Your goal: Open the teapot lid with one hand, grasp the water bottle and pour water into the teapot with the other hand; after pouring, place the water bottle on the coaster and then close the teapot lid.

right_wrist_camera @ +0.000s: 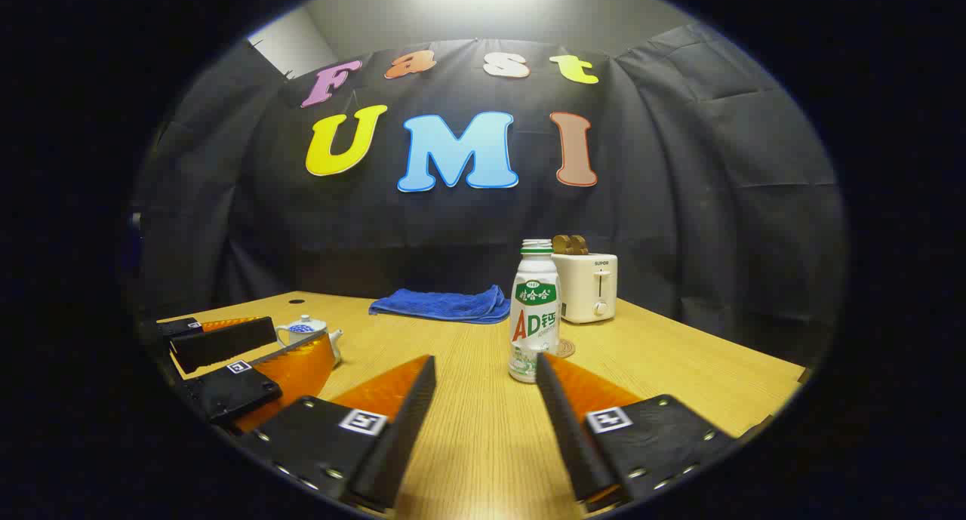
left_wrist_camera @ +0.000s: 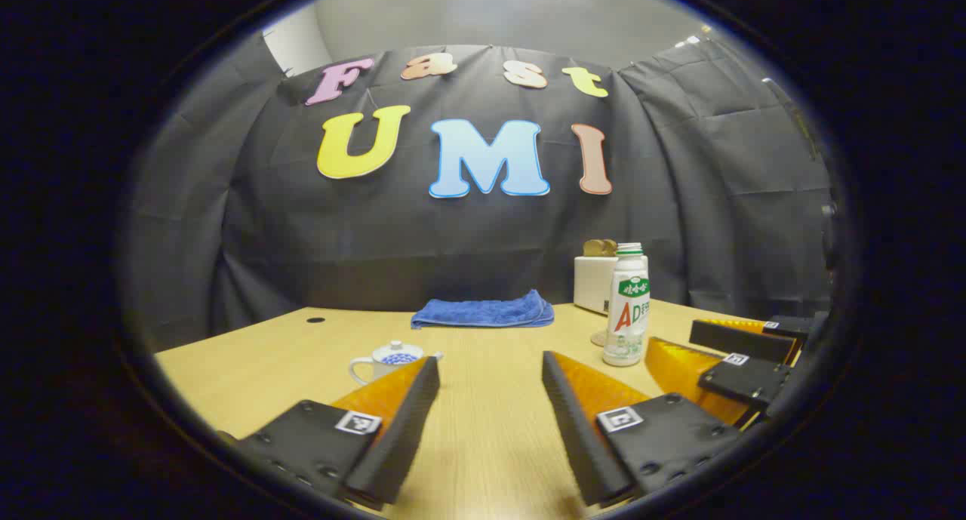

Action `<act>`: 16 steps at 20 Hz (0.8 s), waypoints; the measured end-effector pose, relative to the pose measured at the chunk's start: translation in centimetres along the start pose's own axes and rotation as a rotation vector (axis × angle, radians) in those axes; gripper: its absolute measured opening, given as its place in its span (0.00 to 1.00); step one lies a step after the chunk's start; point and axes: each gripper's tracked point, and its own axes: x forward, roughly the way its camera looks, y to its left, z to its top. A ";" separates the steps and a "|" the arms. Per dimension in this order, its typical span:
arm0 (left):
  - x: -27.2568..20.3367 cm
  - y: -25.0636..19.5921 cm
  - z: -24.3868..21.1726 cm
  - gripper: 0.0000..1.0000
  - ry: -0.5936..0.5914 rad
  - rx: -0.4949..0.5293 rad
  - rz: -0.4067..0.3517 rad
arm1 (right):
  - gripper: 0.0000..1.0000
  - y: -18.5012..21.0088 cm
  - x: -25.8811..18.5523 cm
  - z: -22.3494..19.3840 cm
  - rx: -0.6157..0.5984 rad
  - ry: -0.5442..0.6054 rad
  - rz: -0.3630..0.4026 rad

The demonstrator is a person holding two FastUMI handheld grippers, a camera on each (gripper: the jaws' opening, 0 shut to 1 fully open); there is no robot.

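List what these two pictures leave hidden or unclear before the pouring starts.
- Coaster: right gripper view, mostly hidden behind the water bottle; only an edge shows.
- Teapot: left gripper view, its spout side is covered by the left gripper's finger.
- Water level in the bottle: label wraps it; cannot tell.
- Toaster: left gripper view, partly behind the bottle.
- Table: its near edge is cut off in both views.

You can read "AD" in big red letters on the water bottle (right_wrist_camera: 534, 309), under a green band of Chinese characters too small to make out. The toaster (right_wrist_camera: 588, 287) carries "SUPOR" near its top edge. Each claw wears square black-and-white marker tags.
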 end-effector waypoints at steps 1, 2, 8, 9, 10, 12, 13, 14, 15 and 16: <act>-0.4 -0.1 0.2 0.17 0.002 0.001 -0.005 | 0.29 -0.1 0.0 -0.2 -0.002 0.006 0.000; -0.3 -0.1 0.0 0.17 0.001 -0.001 -0.002 | 0.14 -0.1 -0.2 0.0 -0.001 0.003 -0.001; -0.3 -0.1 0.2 0.44 0.002 0.001 0.004 | 0.11 0.0 0.2 -0.2 -0.001 0.000 0.004; -0.3 -0.2 0.1 0.72 0.002 0.002 0.002 | 0.45 -0.2 0.1 -0.1 0.001 0.003 -0.001; -0.5 -0.1 0.1 1.00 0.001 0.001 0.003 | 0.79 -0.3 0.2 -0.1 -0.001 0.002 -0.005; -0.6 -0.2 0.2 1.00 0.002 0.002 0.002 | 0.97 -0.2 0.3 -0.1 0.000 0.001 -0.005; -0.6 -0.3 0.1 1.00 0.003 0.003 0.001 | 0.97 -0.2 0.3 -0.2 0.000 0.000 -0.005; -0.6 -0.3 0.1 1.00 0.004 0.003 -0.003 | 0.97 -0.2 0.2 -0.1 0.000 0.001 -0.005; -0.5 -0.8 0.1 1.00 0.005 0.001 -0.025 | 0.97 -0.2 0.2 -0.2 0.000 0.000 -0.005; -0.3 -1.2 0.2 1.00 0.006 0.002 -0.042 | 0.97 -0.2 0.2 -0.1 0.000 0.001 -0.005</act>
